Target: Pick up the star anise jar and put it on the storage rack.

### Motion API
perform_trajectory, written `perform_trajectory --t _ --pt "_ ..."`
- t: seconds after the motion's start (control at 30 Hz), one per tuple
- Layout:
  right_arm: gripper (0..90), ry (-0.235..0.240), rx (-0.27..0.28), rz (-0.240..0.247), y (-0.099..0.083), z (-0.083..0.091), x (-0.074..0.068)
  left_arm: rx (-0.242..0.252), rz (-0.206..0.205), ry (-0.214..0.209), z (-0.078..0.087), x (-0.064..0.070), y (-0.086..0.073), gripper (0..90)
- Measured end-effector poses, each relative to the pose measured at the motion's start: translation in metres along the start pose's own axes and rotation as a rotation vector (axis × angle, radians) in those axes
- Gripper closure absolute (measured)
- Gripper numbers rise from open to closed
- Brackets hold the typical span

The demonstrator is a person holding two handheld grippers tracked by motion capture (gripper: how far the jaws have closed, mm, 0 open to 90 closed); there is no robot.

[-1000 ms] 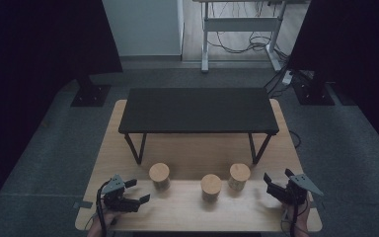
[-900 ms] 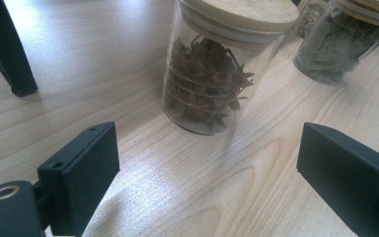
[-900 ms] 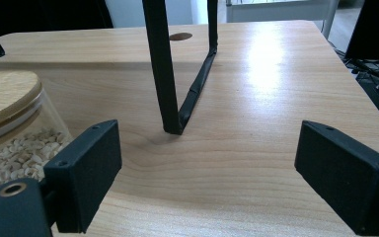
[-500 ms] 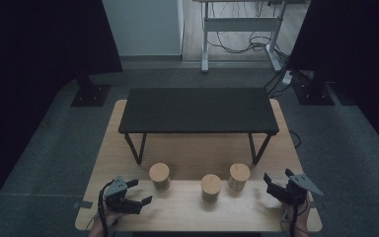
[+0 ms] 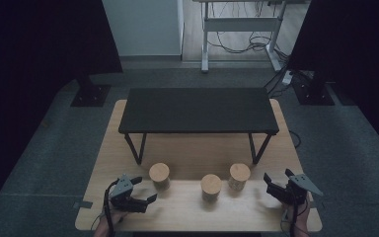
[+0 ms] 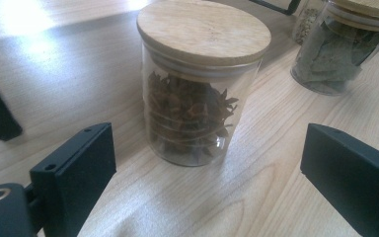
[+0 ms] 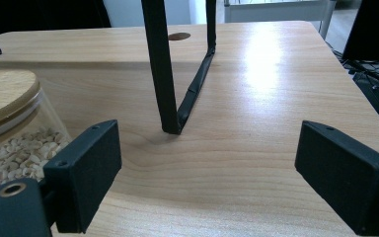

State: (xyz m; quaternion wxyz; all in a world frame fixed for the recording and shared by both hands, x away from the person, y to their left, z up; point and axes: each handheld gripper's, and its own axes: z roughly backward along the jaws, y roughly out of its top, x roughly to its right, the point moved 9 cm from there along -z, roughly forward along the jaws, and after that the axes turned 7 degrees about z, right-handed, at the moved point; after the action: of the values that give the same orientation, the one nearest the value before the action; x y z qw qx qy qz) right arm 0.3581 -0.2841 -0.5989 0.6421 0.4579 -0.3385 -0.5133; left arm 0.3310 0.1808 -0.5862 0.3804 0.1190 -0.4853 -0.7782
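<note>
While both grippers hover low over the near edge of the wooden table [image 5: 192, 217], neither one holds anything. From the high view, the left gripper [image 5: 142, 191] sits at the near left corner with its jaws spread wide, pointing toward the leftmost jar [image 5: 159, 176], which stands just beside it but not touching. In the left gripper view, that star anise jar [image 6: 202, 79], a clear glass cylinder with a flat wooden lid, stands upright on the table, centred ahead of the gap between the two black jaws and still beyond their tips. A second jar of green leaves [image 6: 338, 47] stands farther off to the right of it. The right gripper [image 5: 278, 181] is at the near right corner, jaws likewise well apart and empty. Its own view looks past them at the black leg of the small black bench [image 7: 165, 74], with a jar of pale kernels [image 7: 10, 133] at the left edge, just beside the left jaw. Seen from above, the three jars stand in a loose row in front of the bench.
</note>
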Motion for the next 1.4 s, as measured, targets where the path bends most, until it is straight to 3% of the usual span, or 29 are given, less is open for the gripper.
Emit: perform_trajectory --t 0.6,1.23,1.4 --pt "9.8 -0.001 -0.001 0.000 0.000 0.000 0.000 -0.014 -0.023 0.026 -0.018 0.000 0.005 5.7" --pt "9.7 -0.003 -0.002 -0.002 0.000 0.000 0.000 -0.031 -0.028 0.020 -0.039 0.001 0.012 6.0" --pt "9.7 -0.002 -0.002 -0.002 0.000 0.000 0.000 -0.037 -0.015 0.038 -0.047 0.001 0.016 7.9"
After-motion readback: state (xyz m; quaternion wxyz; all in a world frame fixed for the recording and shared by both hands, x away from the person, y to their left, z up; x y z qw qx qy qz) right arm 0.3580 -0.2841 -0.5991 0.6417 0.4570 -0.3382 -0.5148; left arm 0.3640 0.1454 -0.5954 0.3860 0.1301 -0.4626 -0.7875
